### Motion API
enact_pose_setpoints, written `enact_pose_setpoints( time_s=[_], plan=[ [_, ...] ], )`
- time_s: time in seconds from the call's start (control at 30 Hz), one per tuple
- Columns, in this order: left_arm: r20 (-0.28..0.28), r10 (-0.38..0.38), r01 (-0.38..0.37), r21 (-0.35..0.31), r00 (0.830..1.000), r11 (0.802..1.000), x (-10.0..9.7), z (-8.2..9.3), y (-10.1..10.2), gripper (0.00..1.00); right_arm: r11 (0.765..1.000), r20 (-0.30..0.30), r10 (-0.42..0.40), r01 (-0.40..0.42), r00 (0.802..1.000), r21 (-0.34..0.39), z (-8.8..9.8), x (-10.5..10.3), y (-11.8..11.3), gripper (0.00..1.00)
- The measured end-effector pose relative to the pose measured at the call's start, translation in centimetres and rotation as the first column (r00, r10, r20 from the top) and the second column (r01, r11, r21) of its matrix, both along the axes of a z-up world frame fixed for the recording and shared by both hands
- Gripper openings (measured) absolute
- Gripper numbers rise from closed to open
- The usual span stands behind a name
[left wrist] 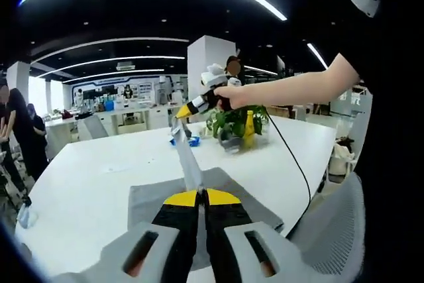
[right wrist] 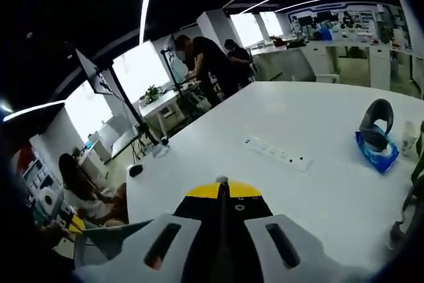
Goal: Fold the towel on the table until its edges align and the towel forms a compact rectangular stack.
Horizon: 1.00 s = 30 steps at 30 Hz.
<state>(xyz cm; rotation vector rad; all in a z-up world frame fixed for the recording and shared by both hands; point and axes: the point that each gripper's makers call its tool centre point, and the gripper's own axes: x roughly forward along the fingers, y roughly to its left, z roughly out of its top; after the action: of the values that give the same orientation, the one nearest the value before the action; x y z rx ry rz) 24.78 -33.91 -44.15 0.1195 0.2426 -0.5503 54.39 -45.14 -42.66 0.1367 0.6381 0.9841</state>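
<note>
We are clenching left gripper [left wrist: 201, 197] on towel [left wrist: 147, 201] edge; right gripper [left wrist: 180, 113] is pinching towel corner above table [left wrist: 93, 177].

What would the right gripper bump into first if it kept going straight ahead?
Probably the white power strip lying on the white table. The right gripper, its jaws shut on a thin edge of the towel, points across bare tabletop toward it, though depth is hard to judge.
</note>
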Motion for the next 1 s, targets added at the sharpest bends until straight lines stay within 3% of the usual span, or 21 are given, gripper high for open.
enact_pose_setpoints(
  time_s=[0.07,0.17,0.23,0.3,0.5,0.67,0.87,0.93,1.0],
  plan=[
    [-0.028,0.009,-0.008,0.031,1.000,0.999,0.1,-1.2,0.6,0.02,1.000,-0.008,0.002,-0.002,1.000,0.008,-0.2,0.1,0.3,0.00],
    [-0.038,0.012,-0.010,0.044,0.999,0.999,0.0,-1.5,1.1,0.02,1.000,-0.017,0.001,-0.001,1.000,0.022,-0.2,-0.2,1.1,0.00],
    [-0.045,0.023,-0.021,0.051,0.999,0.998,0.1,-2.0,1.5,0.02,1.000,-0.001,0.018,-0.018,1.000,-0.010,-0.5,-0.2,1.6,0.00],
    [-0.092,0.035,-0.030,0.061,0.995,0.998,0.2,-3.1,2.0,0.02,0.999,-0.021,0.031,-0.031,0.999,-0.026,-1.2,-0.3,2.2,0.00],
    [-0.145,0.040,-0.025,0.108,0.989,0.994,0.2,-5.3,2.7,0.02,0.996,-0.044,0.033,-0.037,0.998,-0.085,-4.1,-0.1,3.5,0.00],
    [-0.198,0.069,-0.038,0.156,0.978,0.987,0.5,-7.3,4.4,0.02,0.996,-0.069,0.029,-0.035,0.997,-0.088,-5.7,0.3,4.8,0.00],
    [-0.218,0.093,-0.057,0.166,0.972,0.985,1.2,-7.5,5.7,0.02,0.997,-0.090,0.025,-0.032,0.996,-0.074,-6.4,0.5,6.2,0.00],
    [-0.186,0.105,-0.090,0.090,0.977,0.992,1.5,-6.3,5.6,0.02,0.998,-0.072,0.024,-0.028,0.997,-0.057,-5.6,0.8,6.3,0.00],
    [-0.170,0.121,-0.112,0.065,0.978,0.992,1.5,-5.8,6.0,0.02,0.999,-0.062,0.022,-0.024,0.998,-0.041,-4.8,1.2,6.2,0.00]
  ],
)
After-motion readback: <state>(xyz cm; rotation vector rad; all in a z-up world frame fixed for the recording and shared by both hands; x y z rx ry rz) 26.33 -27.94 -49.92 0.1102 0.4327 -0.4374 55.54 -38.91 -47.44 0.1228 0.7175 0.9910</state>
